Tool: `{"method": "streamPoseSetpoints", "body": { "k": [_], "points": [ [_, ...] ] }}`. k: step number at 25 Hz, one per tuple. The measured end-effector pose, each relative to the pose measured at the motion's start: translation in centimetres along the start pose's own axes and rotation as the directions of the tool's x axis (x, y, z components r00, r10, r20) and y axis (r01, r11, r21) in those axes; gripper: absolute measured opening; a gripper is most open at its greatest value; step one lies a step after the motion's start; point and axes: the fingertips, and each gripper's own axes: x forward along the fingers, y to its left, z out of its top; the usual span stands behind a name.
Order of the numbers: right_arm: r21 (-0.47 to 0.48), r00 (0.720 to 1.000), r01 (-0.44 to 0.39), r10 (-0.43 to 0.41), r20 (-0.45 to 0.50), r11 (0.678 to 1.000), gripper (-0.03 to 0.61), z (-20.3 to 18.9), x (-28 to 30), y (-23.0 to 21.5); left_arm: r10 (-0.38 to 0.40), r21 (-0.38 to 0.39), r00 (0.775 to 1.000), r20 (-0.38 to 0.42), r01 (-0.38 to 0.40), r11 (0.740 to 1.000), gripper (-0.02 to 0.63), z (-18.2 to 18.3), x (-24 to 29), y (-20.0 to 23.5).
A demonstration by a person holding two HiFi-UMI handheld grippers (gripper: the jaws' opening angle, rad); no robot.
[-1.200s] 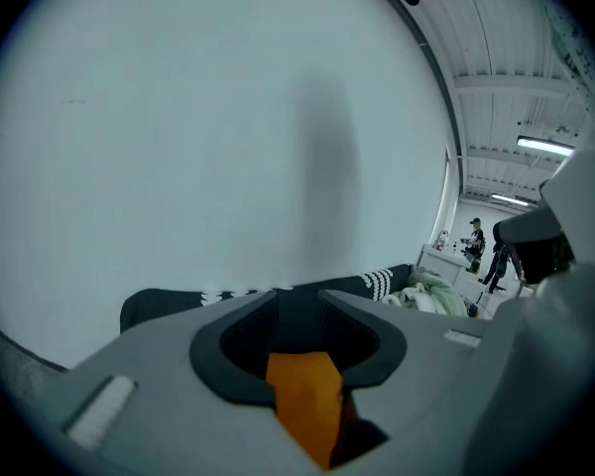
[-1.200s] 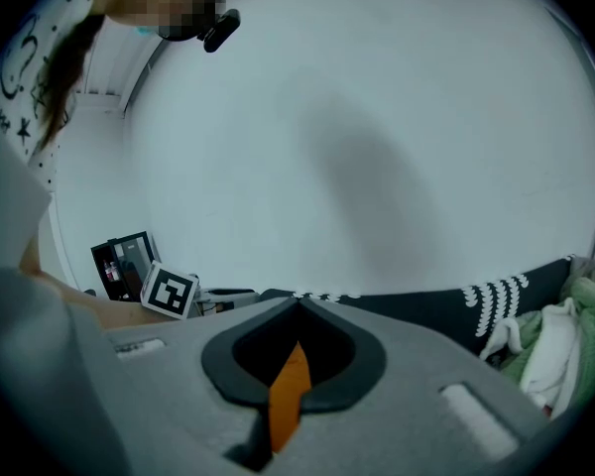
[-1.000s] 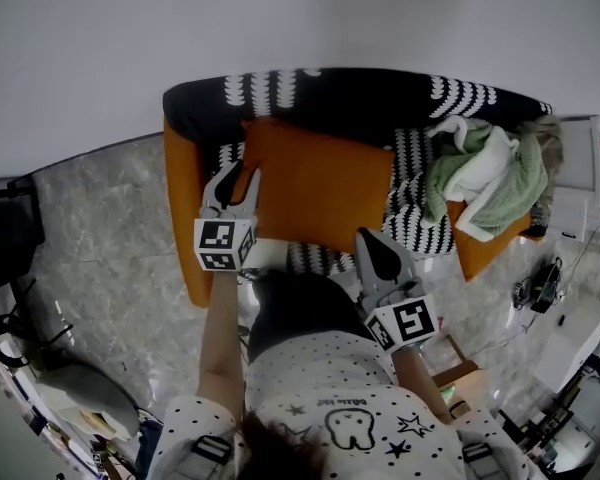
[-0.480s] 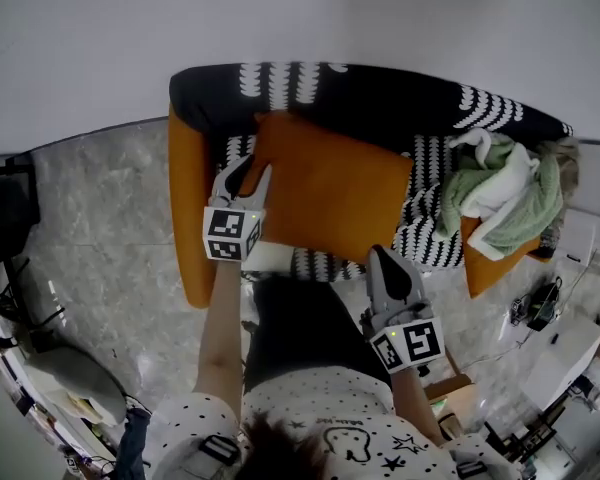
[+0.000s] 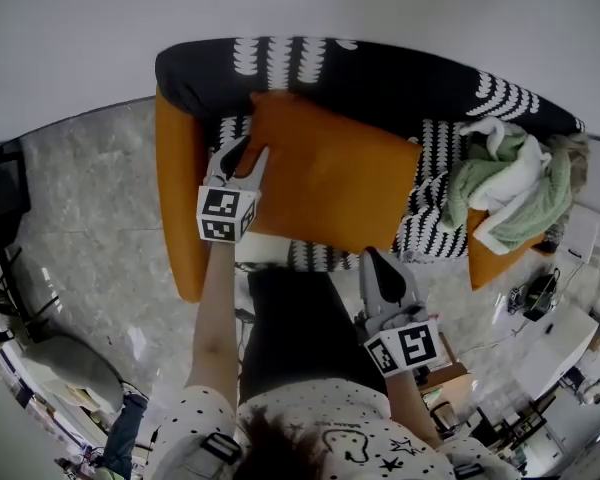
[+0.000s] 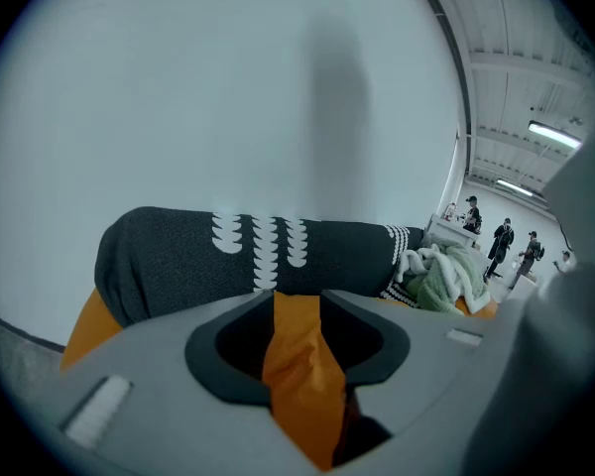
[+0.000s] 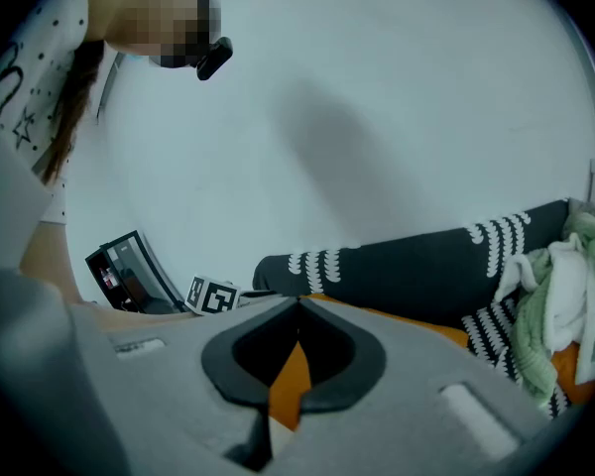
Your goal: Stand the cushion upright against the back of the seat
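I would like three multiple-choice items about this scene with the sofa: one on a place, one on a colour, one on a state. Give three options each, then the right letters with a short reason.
1. Where does the pile of green and white cloth lie?
A. at the right end of the sofa, as the head view shows it
B. on the sofa's left arm
C. behind the sofa

2. What colour is the cushion?
A. green
B. orange
C. black

3. What is between the jaws of the right gripper?
A. nothing
B. green cloth
C. orange fabric

Answers: 1 A, the pile sits at that end, beside the cushion. 2 B, its cover is plain orange. 3 C, the right gripper view shows the jaws closed on a fold of the cushion.
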Motion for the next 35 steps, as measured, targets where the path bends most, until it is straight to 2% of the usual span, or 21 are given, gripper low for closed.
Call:
{"method": "streamPoseSetpoints", "body": {
  "k": [5,13,19,22,26,32,35],
  "points": [
    [0.02,1.0,0.013,-0.012,-0.028,1.0,-0.005,-1.6,0.5,-0.5,-0.037,-0.017,0.999,-0.019,0.037,0.999,0.166,-1.2,2.3,-0.1],
    [0.052,0.997,0.025,-0.021,-0.068,0.998,-0.005,-3.4,1.2,-1.1,-0.035,-0.033,0.998,-0.049,0.033,0.999,0.171,-2.7,5.5,0.9],
    [0.071,0.996,0.041,-0.035,-0.088,0.997,-0.005,-3.7,1.7,-1.4,-0.066,-0.049,0.991,-0.119,0.061,0.997,0.208,-4.4,7.5,1.5],
    [0.079,0.995,0.042,-0.034,-0.095,0.996,-0.005,-4.0,1.7,-1.4,-0.077,-0.039,0.984,-0.163,0.072,0.997,0.247,-5.4,8.5,1.5],
    [0.087,0.994,0.045,-0.035,-0.107,0.995,-0.005,-4.5,1.8,-1.5,-0.084,-0.027,0.98,-0.183,0.08,0.996,0.255,-6.3,9.4,1.4],
    [0.139,0.993,0.056,-0.04,-0.114,0.989,-0.005,-4.5,2.0,-2.0,-0.111,-0.014,0.97,-0.218,0.111,0.994,0.213,-6.9,10.3,1.1],
    [0.159,0.993,0.058,-0.041,-0.109,0.986,-0.005,-4.5,2.0,-2.1,-0.139,-0.033,0.957,-0.254,0.135,0.99,0.163,-7.5,10.7,1.1]
  ]
}}
